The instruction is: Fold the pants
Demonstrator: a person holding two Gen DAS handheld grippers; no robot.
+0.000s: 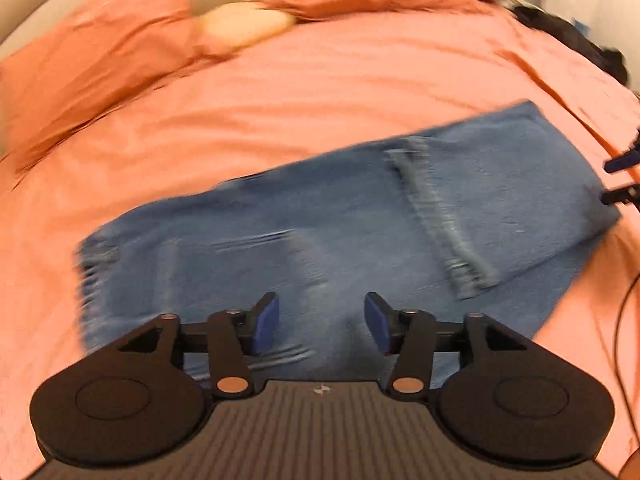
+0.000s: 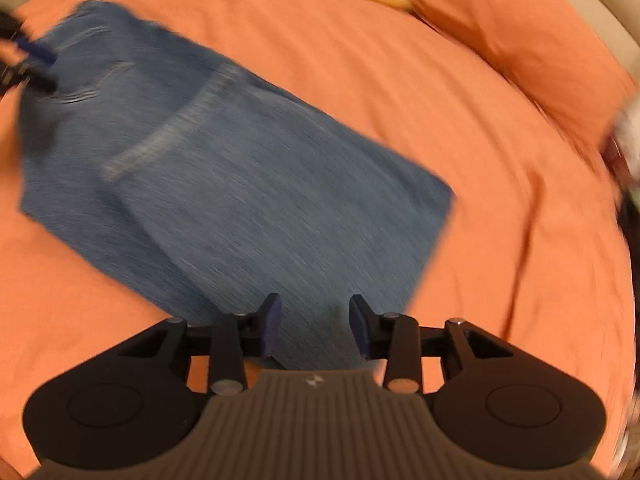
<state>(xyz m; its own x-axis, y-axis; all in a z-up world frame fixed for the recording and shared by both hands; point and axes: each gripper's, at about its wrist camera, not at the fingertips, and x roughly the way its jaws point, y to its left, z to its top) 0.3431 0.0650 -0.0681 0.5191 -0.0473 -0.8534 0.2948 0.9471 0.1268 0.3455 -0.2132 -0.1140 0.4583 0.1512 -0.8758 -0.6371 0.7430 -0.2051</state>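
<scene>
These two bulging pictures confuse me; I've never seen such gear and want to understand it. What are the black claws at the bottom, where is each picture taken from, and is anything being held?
No robot here: a person holds a two-finger tool in each hand, each with a wide-angle camera looking along its fingers. One picture looks from the left gripper, the other from the right gripper; the black parts with blue pads are the tools themselves. Each view also catches the other tool at its edge. On the orange bedsheet lie blue jeans, folded over, with orange pillows beyond. Both pairs of fingers stand apart above the denim, gripping nothing. Everything is blurred, so fine detail is lost.
</scene>
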